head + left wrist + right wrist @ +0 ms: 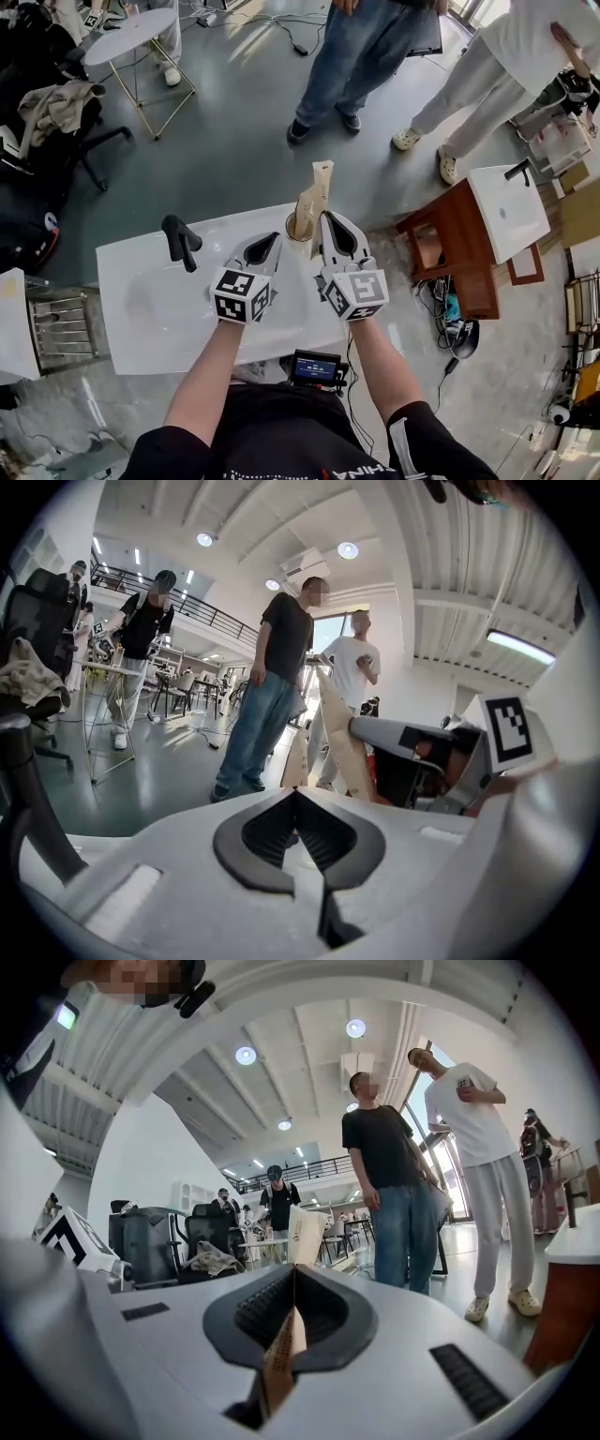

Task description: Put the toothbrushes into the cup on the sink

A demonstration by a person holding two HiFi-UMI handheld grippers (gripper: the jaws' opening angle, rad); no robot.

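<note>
Pinching a toothbrush pack (281,1358) edge-on near its lower end, the right gripper's (293,1274) fingers (248,1312) are closed on it; the left gripper (295,794) beside it is closed on nothing. The pack stands over the sink's (150,309) far rim, the cup perhaps at its foot, too unclear to say. Light, stiff, thin card, I judge, easily creased: pinch its flat faces near one end.

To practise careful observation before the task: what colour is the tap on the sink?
The tap is black, standing on a white sink; the head view shows it best.
</note>
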